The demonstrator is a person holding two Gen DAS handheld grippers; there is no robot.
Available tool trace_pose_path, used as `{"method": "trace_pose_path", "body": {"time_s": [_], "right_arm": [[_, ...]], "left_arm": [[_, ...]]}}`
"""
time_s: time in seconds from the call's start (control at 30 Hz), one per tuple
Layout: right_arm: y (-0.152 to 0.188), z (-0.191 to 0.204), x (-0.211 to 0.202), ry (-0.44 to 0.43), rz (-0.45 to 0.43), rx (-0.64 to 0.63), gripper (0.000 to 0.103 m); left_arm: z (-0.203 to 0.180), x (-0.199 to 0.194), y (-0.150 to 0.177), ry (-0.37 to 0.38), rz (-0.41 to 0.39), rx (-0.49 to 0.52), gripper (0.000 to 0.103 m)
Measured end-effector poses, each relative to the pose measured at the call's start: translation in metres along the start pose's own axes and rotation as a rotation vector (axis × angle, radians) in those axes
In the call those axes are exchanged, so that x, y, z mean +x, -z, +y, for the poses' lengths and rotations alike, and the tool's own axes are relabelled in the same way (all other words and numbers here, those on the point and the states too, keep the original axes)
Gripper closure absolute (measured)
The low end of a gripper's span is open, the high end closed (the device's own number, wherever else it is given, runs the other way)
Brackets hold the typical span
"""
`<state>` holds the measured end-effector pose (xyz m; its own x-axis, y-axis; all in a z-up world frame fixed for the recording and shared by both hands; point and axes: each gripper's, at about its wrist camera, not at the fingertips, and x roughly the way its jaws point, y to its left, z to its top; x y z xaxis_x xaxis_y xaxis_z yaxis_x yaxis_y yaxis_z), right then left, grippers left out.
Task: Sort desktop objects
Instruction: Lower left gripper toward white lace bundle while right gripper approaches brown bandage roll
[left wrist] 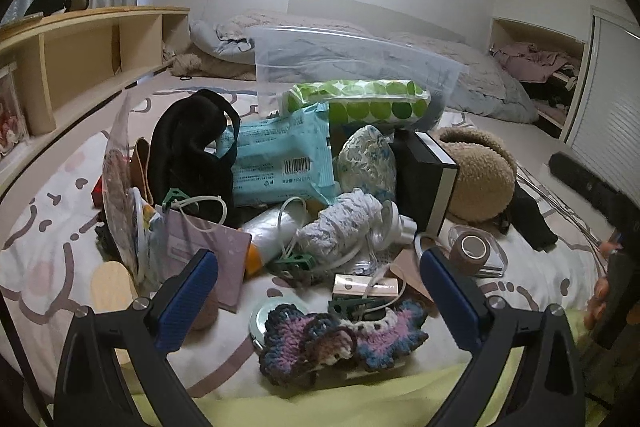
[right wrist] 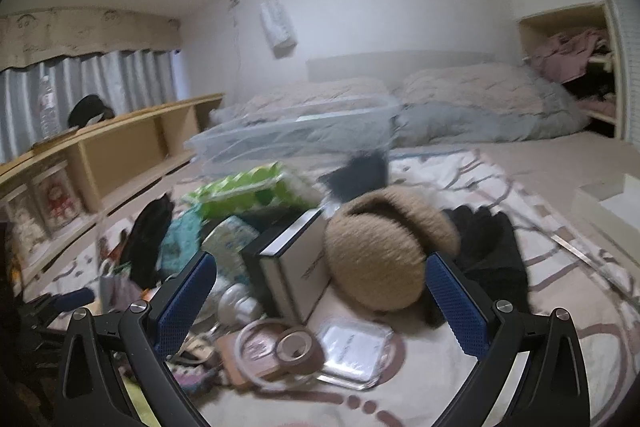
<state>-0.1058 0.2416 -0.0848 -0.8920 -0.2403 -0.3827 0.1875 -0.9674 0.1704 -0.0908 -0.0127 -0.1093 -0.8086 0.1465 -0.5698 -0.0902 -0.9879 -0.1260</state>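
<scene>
A heap of loose items lies on a patterned bedsheet. My left gripper hangs open above a gold-and-white tube and a crocheted purple-blue piece. Behind them sit a white bottle, a teal wipes pack, a green-dotted pack, a black-and-white box, tan fleece earmuffs and a brown tape roll. My right gripper is open too, held in front of the earmuffs and the box; the tape roll lies below it.
A clear plastic bin stands behind the heap. A wooden shelf runs along the left. Pillows and a duvet fill the far end. A black cloth lies right of the earmuffs. The other gripper and a hand show at the right edge.
</scene>
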Motion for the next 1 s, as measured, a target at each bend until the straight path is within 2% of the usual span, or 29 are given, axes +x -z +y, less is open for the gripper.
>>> {"method": "trace_pose_path", "body": {"time_s": [0.07,0.23,0.3,0.37,0.43,0.57,0.87,1.0], "right_arm": [[0.004,0.004,0.006,-0.014,0.041,-0.003,0.000],[0.011,0.014,0.020,-0.015,0.122,-0.015,0.002],[0.015,0.014,0.026,-0.021,0.156,-0.007,0.014],[0.019,0.011,0.033,-0.035,0.207,0.032,0.018],[0.023,0.007,0.039,-0.048,0.247,0.066,0.019],[0.030,0.005,0.049,-0.040,0.307,0.080,0.037],[0.040,0.001,0.066,-0.024,0.392,0.091,0.038],[0.042,0.002,0.067,-0.061,0.404,0.093,0.038]], "left_arm": [[0.001,0.001,0.000,0.008,0.003,-0.005,0.006],[0.001,0.006,-0.001,0.012,0.032,-0.008,0.007],[0.001,0.010,-0.002,0.010,0.047,-0.012,0.007],[0.000,0.014,-0.002,0.012,0.068,-0.010,0.017],[-0.001,0.018,-0.001,0.010,0.083,-0.004,0.021],[0.000,0.021,-0.002,0.032,0.104,-0.007,0.027],[-0.001,0.053,-0.034,0.043,0.180,-0.038,0.030],[-0.011,0.071,-0.050,0.006,0.173,0.016,0.030]]}}
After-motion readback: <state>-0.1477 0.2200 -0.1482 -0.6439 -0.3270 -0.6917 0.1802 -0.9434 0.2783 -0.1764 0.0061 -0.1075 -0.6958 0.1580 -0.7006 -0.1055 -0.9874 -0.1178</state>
